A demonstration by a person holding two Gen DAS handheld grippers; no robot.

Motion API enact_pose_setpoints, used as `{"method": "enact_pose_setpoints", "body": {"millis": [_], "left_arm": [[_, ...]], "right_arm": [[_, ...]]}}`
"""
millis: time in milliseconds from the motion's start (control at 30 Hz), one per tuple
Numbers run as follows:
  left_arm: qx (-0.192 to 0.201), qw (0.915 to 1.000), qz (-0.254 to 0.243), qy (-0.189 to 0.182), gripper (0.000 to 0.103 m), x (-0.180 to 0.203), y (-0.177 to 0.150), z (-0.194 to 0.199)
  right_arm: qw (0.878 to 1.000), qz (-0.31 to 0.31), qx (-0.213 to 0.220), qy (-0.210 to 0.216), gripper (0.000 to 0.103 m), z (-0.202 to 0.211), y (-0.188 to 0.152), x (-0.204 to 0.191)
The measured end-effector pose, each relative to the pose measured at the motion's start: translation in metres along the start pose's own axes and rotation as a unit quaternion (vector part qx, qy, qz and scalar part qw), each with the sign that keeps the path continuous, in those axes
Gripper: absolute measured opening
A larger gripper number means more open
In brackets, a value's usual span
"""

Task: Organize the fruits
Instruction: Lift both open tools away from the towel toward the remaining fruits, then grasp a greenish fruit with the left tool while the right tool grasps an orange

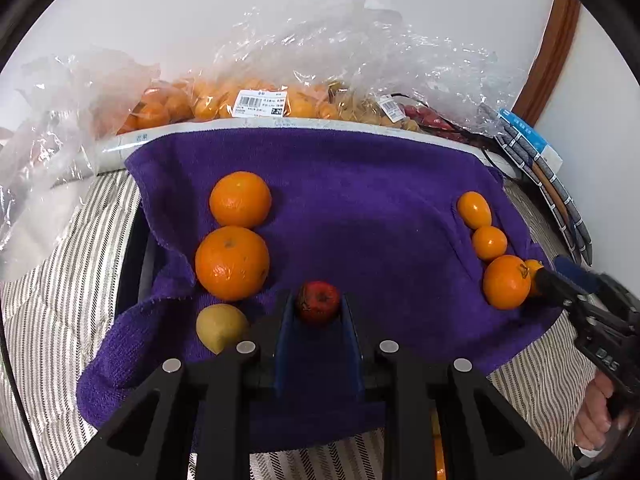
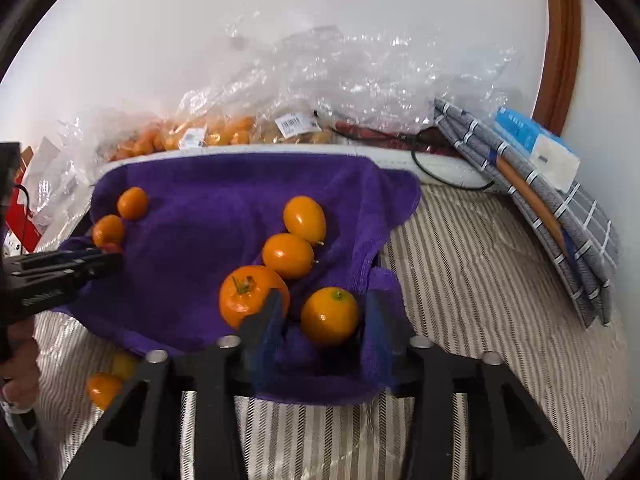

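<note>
A purple towel (image 1: 360, 200) lies on the striped bedding. In the left wrist view my left gripper (image 1: 318, 306) is shut on a small red fruit (image 1: 318, 302) low over the towel. Two big oranges (image 1: 240, 199) (image 1: 232, 263) and a yellow-green fruit (image 1: 220, 327) lie to its left. In the right wrist view my right gripper (image 2: 324, 316) is open, its blue fingers either side of a small orange fruit (image 2: 330, 315) resting on the towel (image 2: 220, 208). A stemmed mandarin (image 2: 250, 294) and two oval kumquats (image 2: 288, 255) (image 2: 305, 214) lie beside it in a row.
Clear plastic bags of oranges and other fruit (image 1: 256, 100) stand along the wall behind a white board edge (image 1: 280, 123). Folded grey checked cloth and a blue-white box (image 2: 536, 148) lie at the right. Two small fruits (image 2: 105, 390) lie on the striped bedding off the towel.
</note>
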State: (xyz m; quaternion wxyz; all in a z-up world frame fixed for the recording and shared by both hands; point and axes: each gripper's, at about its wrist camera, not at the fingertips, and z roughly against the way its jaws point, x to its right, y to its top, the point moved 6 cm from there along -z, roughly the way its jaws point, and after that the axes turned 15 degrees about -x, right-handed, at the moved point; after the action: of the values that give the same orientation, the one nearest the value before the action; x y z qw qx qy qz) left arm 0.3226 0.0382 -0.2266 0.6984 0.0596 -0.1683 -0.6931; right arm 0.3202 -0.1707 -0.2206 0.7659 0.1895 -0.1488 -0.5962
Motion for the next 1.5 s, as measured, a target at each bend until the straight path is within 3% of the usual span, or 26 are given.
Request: {"method": "enact_pose_setpoints", "body": {"millis": [33, 200, 333, 367, 700, 933, 1100, 1233, 1500], "left_arm": [[-0.005, 1.0, 0.0, 0.001, 0.023, 0.0, -0.001, -0.001], [-0.009, 0.9999, 0.003, 0.005, 0.027, 0.001, -0.003, 0.008], [0.022, 0.9997, 0.003, -0.004, 0.047, -0.001, -0.008, 0.037], [0.029, 0.9996, 0.003, -0.003, 0.047, -0.003, -0.01, 0.043], [0.049, 0.9979, 0.036, 0.021, 0.048, -0.056, -0.051, 0.084], [0.039, 0.9972, 0.057, 0.028, 0.048, -0.087, -0.081, 0.086], [0.027, 0.9973, 0.063, 0.028, 0.048, -0.095, -0.093, 0.076], [0.023, 0.9975, 0.062, 0.026, 0.047, -0.092, -0.098, 0.067], [0.008, 0.9985, 0.047, 0.028, 0.047, -0.069, -0.104, 0.051]], "right_arm": [[1.0, 0.002, 0.01, -0.008, 0.058, 0.006, 0.0, -0.001], [1.0, -0.002, 0.024, -0.006, 0.058, 0.032, -0.006, -0.008], [1.0, 0.002, 0.023, 0.019, 0.058, 0.049, -0.016, -0.025], [1.0, 0.006, 0.022, 0.021, 0.058, 0.051, -0.019, -0.031], [0.995, 0.057, -0.024, 0.072, 0.058, 0.036, -0.054, -0.105], [0.993, 0.084, -0.047, 0.063, 0.058, 0.01, -0.074, -0.137], [0.993, 0.079, -0.056, 0.065, 0.053, -0.004, -0.074, -0.143], [0.994, 0.078, -0.052, 0.059, 0.039, -0.008, -0.074, -0.145], [0.994, 0.066, -0.049, 0.065, 0.039, 0.0, -0.08, -0.127]]}}
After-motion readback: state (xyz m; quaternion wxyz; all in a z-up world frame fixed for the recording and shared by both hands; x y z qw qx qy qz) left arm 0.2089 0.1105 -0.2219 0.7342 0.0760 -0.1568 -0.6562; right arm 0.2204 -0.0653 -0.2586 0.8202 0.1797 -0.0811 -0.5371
